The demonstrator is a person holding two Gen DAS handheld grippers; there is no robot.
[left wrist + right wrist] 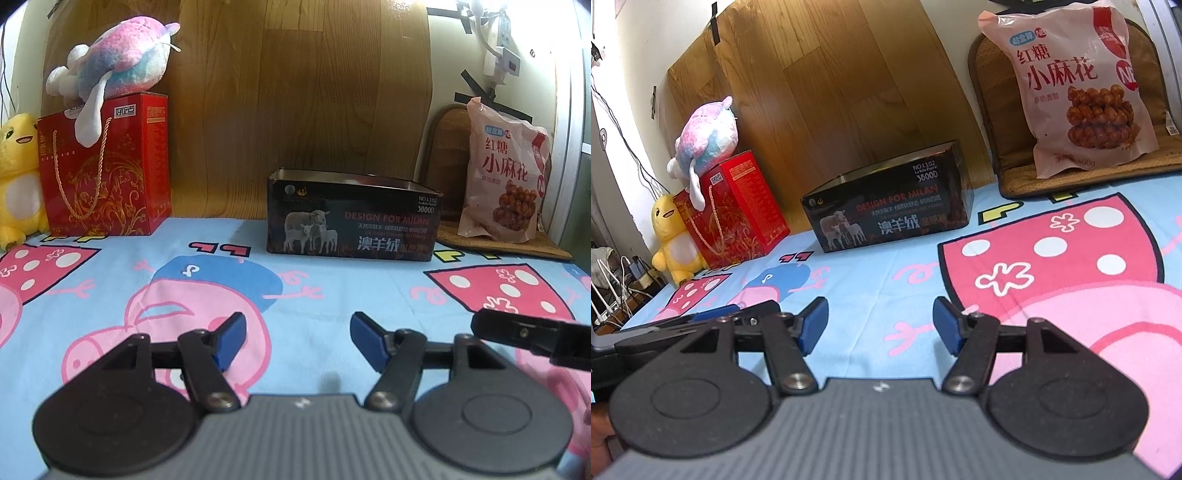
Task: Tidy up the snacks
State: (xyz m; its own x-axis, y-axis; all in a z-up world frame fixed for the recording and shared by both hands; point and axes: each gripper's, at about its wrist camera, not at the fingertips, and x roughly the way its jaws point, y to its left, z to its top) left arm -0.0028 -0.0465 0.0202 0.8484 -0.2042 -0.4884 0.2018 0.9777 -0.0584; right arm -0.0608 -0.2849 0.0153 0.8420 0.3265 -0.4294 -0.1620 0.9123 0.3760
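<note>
A pink snack bag (502, 173) (1078, 88) with fried twists printed on it leans upright on a woven mat at the back right. An open black box (351, 218) (886, 210) with sheep on its side stands at the back middle. My left gripper (297, 334) hovers open over the cartoon sheet, well short of the box, with nothing between its blue pads. My right gripper (881, 325) is open too and holds nothing, low over the sheet. Its finger (532, 339) shows at the right edge of the left wrist view.
A red gift bag (107, 166) (735, 210) stands at the back left with a pink-blue plush (118, 62) on top and a yellow plush (18, 177) beside it. A wood-pattern board (303, 92) backs the surface. The woven mat (1082, 177) lies under the snack bag. Cables hang off the left edge.
</note>
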